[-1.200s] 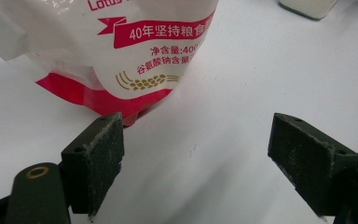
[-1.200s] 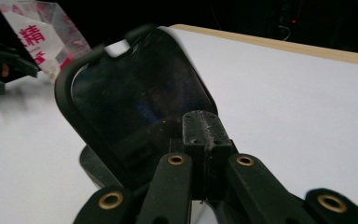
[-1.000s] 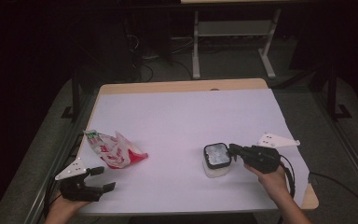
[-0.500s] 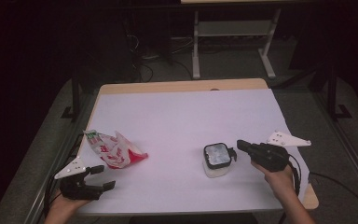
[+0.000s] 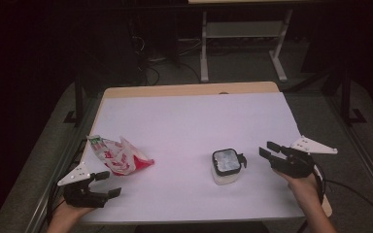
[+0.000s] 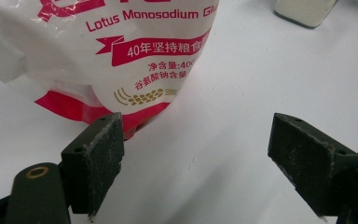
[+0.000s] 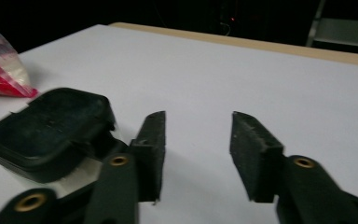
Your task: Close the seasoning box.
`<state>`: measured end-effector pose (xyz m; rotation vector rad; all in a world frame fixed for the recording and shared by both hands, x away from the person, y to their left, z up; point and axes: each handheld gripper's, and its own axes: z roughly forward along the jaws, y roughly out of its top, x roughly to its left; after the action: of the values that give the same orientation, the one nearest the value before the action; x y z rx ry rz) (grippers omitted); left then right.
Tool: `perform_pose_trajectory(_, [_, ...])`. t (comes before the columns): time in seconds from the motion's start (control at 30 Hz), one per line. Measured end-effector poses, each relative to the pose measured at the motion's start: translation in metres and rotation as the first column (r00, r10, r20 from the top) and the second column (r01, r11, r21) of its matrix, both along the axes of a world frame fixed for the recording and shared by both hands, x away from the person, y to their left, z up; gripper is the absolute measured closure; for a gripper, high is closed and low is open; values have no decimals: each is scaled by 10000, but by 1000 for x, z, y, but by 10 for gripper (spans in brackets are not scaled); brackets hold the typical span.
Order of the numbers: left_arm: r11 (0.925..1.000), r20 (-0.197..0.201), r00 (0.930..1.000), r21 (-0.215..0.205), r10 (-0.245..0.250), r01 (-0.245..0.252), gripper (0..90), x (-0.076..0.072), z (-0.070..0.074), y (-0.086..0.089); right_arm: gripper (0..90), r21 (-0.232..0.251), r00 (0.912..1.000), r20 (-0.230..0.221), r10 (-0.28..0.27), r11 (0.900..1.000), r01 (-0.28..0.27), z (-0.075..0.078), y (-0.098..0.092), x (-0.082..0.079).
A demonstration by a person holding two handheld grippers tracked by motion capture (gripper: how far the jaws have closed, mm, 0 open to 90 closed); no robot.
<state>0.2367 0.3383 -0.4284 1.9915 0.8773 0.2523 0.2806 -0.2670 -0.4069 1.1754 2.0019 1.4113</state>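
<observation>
sits just left of the right claw (image 5: 267,151), the small container (image 5: 226,166): clear of the pads, nothing between the jaws, which stand partly apart and have just been opening. seen from the right gripper view as a rounded black lid (image 7: 51,128) lying beside the near jaw, outside the gap. points leftward across the surface toward the container, held in the right hand (image 5: 305,183) at the lower right.

rests low at the near left corner, the left claw (image 5: 108,183), jaws wide with nothing between them. lies just beyond its tips, the monosodium glutamate bag (image 6: 107,51), close to one pad (image 6: 98,154) but not pinched.

container: squat, whitish translucent body, rounded-square black lid with a glossy top and a small tab on one side. bag: crinkled plastic film, white and red, printed with red lettering and a gold wheat emblem, slumped on its side (image 5: 116,155). claw pads: black, rectangular, dusty and scuffed, with brass-coloured rivets behind.

surface (image 5: 189,121): smooth white sheet over a pale wooden top whose edge shows at the far side and near right corner. beyond: grey carpeted floor (image 5: 340,121), a dim room, a white metal frame (image 5: 243,34) and tangled cables (image 5: 160,53).
</observation>
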Motion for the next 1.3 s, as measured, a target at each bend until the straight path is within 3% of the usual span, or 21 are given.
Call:
perform_pose_trajectory(0.23, [10000,53,10000,18,49,-49,180,-1,1,0,326,-292,9988,-275,-414,9987,406,-13,-7,5])
perform_pose_trajectory(0.37, [10000,3,10000,45,73,-73,180,-1,-1,1,177,-689,9969,-415,-663,9956,634,-27,-9,10])
perform_pose_trajectory(0.7, [9999,42,10000,127,26,-26,180,-1,-3,2,161,-706,9930,-817,-857,9943,800,-48,-13,17])
perform_pose_trajectory(1.3, [9999,67,9999,60,83,-83,180,-2,-2,3,161,-604,9931,-898,-748,9957,695,-48,-14,18])
